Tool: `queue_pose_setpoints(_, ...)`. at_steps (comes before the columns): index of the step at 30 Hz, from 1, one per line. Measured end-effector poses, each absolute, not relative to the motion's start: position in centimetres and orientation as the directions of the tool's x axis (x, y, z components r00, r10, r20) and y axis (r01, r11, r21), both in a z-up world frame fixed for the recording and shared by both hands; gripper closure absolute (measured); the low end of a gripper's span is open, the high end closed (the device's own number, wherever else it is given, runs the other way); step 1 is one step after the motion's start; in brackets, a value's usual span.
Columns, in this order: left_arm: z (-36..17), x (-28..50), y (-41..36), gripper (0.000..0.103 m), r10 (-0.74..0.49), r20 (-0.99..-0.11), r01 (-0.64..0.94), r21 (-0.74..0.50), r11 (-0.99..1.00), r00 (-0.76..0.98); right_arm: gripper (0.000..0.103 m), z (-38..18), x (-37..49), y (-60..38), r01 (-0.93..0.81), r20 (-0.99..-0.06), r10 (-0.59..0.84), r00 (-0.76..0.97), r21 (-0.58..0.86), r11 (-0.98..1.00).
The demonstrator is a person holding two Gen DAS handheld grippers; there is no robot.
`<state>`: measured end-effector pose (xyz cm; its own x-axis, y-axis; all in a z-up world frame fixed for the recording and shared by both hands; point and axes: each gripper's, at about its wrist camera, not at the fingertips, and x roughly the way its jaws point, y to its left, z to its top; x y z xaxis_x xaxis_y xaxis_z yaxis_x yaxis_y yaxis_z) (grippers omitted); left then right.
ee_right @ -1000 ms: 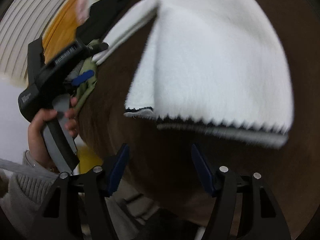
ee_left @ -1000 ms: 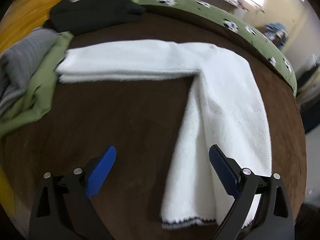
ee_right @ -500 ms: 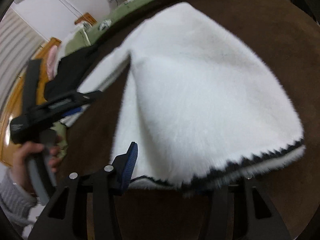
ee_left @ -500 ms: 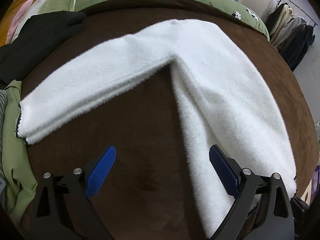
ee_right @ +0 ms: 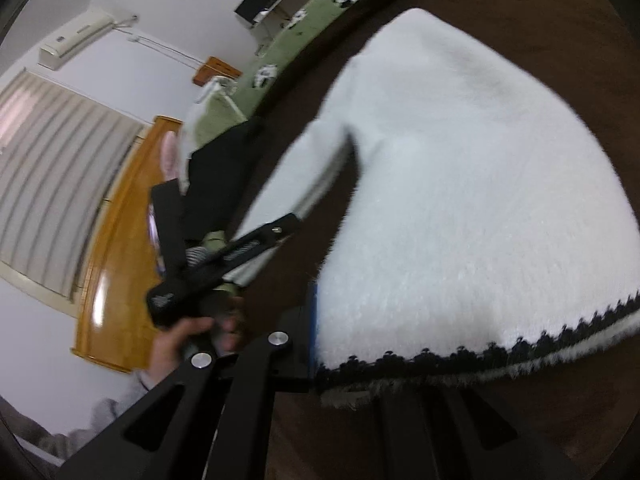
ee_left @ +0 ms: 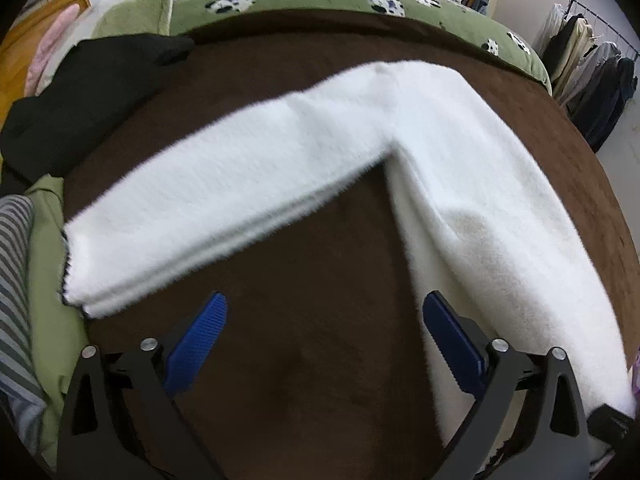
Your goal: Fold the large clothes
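A fluffy white sweater (ee_left: 460, 168) with a black scalloped hem lies on the brown bedcover (ee_left: 300, 360). One sleeve (ee_left: 192, 208) stretches left, its cuff near the left edge. My left gripper (ee_left: 324, 340) is open and empty, above bare cover between sleeve and body. In the right wrist view the sweater body (ee_right: 460, 200) fills the frame. My right gripper (ee_right: 360, 360) sits at the hem (ee_right: 460, 356); the hem lies over the jaws and hides the right finger. I cannot tell if it grips. The left gripper's body (ee_right: 224, 264) shows at left.
A black garment (ee_left: 88, 108) lies at the back left. A green garment (ee_left: 52, 280) and a striped grey one (ee_left: 16, 300) sit at the left edge. A green panda-print blanket (ee_left: 360, 0) borders the far side. Coats (ee_left: 592, 80) hang at the right.
The right gripper has moved in under the sweater hem, which now covers its jaws. The left gripper has shifted slightly; the sleeve looks nearer and more level.
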<state>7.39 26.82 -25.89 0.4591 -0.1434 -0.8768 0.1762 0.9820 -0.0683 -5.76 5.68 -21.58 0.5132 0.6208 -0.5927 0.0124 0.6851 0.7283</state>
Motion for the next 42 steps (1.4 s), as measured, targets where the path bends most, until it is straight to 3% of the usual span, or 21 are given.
queue_pose_setpoints(4,-26.1,7.4,27.2,0.007,-0.141,-0.881,0.187,-0.061,0.981,0.452,0.097,-23.7,-6.0,7.1,0.053,-0.593,0.637,0.492,0.751,0.658)
queue_pose_setpoints(13,-29.2,7.1,24.9,0.007,-0.16,-0.9,0.236,-0.066,0.97,0.405,0.097,-31.5,-8.6,6.5,0.184,-0.73,0.564,0.387,0.66,0.728)
queue_pose_setpoints(21,-30.0,8.6,20.4,0.007,-0.227,-0.882,0.29,-0.109,0.951,0.412,0.096,-32.4,-9.1,7.7,0.113,-0.746,0.532,0.401,0.616,0.779)
queue_pose_setpoints(27,-33.6,8.9,16.7,0.006,-0.121,-0.9,0.36,0.043,0.932,0.419,0.096,-32.1,-9.4,8.6,0.069,-0.749,0.515,0.417,0.591,0.803)
queue_pose_setpoints(31,-34.1,8.8,17.3,0.005,-0.151,-0.888,0.347,0.01,0.938,0.434,0.094,-31.6,-10.5,8.0,0.038,-0.757,0.499,0.422,0.565,0.824)
queue_pose_setpoints(33,-34.2,8.8,17.5,0.005,-0.163,-0.886,0.338,-0.008,0.941,0.435,0.086,-31.2,-10.3,8.7,0.033,-0.762,0.502,0.409,0.562,0.826)
queue_pose_setpoints(35,-34.0,8.9,17.8,0.006,-0.177,-0.887,0.318,-0.036,0.947,0.427,0.058,-30.7,-9.8,8.9,0.017,-0.758,0.531,0.378,0.58,0.815)
queue_pose_setpoints(37,-32.9,8.7,18.8,0.006,-0.199,-0.883,0.279,-0.082,0.957,0.425,0.047,-29.4,-10.3,9.8,-0.024,-0.765,0.552,0.331,0.578,0.816)
queue_pose_setpoints(42,-27.1,8.1,23.7,0.007,-0.205,-0.863,0.179,-0.136,0.974,0.461,0.041,-25.5,-10.7,11.0,-0.138,-0.813,0.516,0.268,0.498,0.856)
